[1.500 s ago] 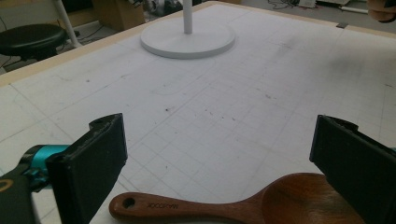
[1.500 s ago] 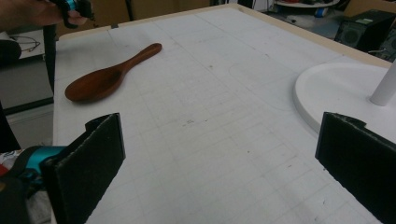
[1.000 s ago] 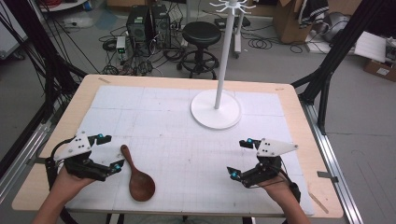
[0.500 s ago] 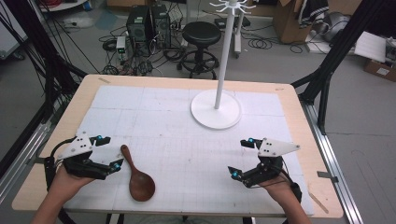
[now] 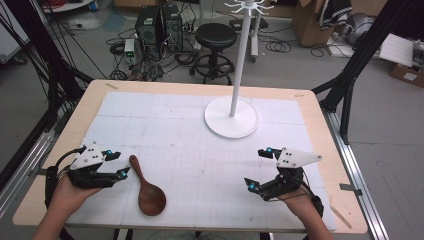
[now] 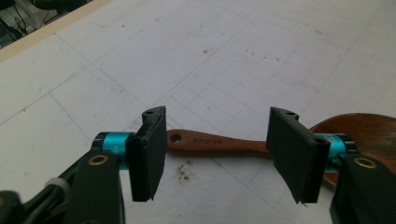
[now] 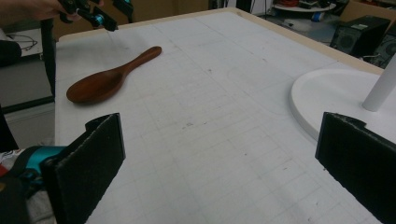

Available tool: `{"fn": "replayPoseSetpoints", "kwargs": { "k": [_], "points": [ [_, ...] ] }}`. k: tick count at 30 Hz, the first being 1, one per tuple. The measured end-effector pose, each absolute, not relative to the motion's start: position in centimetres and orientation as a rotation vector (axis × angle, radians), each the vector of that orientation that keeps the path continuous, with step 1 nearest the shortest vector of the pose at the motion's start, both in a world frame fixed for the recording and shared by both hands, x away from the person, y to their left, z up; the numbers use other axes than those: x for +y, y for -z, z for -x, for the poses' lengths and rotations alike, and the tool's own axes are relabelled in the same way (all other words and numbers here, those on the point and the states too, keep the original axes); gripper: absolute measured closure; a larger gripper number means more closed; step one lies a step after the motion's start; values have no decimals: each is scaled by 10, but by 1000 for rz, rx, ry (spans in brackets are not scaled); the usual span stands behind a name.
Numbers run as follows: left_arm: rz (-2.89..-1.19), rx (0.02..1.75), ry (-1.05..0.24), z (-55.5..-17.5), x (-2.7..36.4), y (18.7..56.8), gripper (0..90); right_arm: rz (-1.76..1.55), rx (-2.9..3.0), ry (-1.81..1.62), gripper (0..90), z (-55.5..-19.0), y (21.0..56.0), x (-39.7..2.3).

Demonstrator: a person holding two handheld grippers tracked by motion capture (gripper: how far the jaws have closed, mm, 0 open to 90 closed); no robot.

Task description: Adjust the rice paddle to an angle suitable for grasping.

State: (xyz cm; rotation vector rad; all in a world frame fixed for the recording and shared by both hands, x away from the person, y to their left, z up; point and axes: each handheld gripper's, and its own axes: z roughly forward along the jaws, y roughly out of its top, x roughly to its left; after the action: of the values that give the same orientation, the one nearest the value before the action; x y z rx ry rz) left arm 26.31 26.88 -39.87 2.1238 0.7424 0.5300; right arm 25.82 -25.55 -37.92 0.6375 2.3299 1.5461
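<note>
A dark wooden spoon lies on the white mat at the front left, with its handle toward the far side. My left gripper hovers just left of the handle end. Its jaws have just been closing and stand half apart. In the left gripper view the handle lies crosswise on the mat beyond the left gripper, and no pad touches it. My right gripper rests at the front right, jaws wide apart and empty. The right gripper view looks past the right gripper to the spoon and the left gripper.
A white stand with a round base and a tall pole rises at the back middle of the table; the base is near the right jaw. The wooden table edge frames the mat. A stool and computer boxes stand behind.
The left gripper's jaws have drawn closer together. Both hands and the spoon have stayed where they were.
</note>
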Motion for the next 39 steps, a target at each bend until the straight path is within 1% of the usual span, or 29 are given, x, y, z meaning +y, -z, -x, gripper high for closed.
{"fn": "replayPoseSetpoints", "kwargs": {
  "k": [1, 2, 3, 4, 5, 6, 7, 8, 12, 13, 19, 23, 27, 32, 39],
  "points": [
    [-2133, 761, -543, -264, 268, 400, 517, -639, 2331, -1547, 5, -258, 379, -256],
    [-2143, 772, -545, -265, 268, 400, 538, -640, 2330, -1547, 5, -258, 379, -256],
    [-2149, 775, -547, -266, 269, 401, 538, -640, 2330, -1547, 5, -258, 379, -256],
    [-2158, 777, -541, -267, 269, 401, 569, -639, 2329, -1547, 5, -258, 379, -256],
    [-2165, 785, -537, -267, 269, 402, 640, -642, 2332, -1550, 5, -258, 379, -256],
    [-2174, 787, -537, -268, 269, 402, 640, -642, 2332, -1549, 5, -258, 379, -256],
    [-2182, 786, -530, -268, 269, 401, 709, -640, 2332, -1547, 5, -258, 379, -256],
    [-2194, 785, -524, -269, 269, 401, 709, -640, 2332, -1547, 5, -258, 379, -256],
    [-2255, 767, -500, -272, 267, 403, 822, -640, 2331, -1547, 5, -258, 379, -256],
    [-2270, 760, -488, -274, 267, 404, 887, -639, 2330, -1548, 5, -258, 379, -256],
    [-2326, 714, -448, -281, 268, 406, 898, -639, 2328, -1547, 5, -257, 378, -256],
    [-2374, 665, -374, -288, 272, 407, 899, -645, 2326, -1550, 5, -258, 377, -257],
    [-2428, 647, -327, -295, 273, 412, 900, -650, 2324, -1547, 5, -258, 377, -257],
    [-2527, 652, -312, -306, 269, 415, 900, -649, 2325, -1548, 5, -259, 377, -257],
    [-2585, 650, -284, -316, 262, 412, 900, -650, 2319, -1551, 5, -259, 376, -258]
  ]
}}
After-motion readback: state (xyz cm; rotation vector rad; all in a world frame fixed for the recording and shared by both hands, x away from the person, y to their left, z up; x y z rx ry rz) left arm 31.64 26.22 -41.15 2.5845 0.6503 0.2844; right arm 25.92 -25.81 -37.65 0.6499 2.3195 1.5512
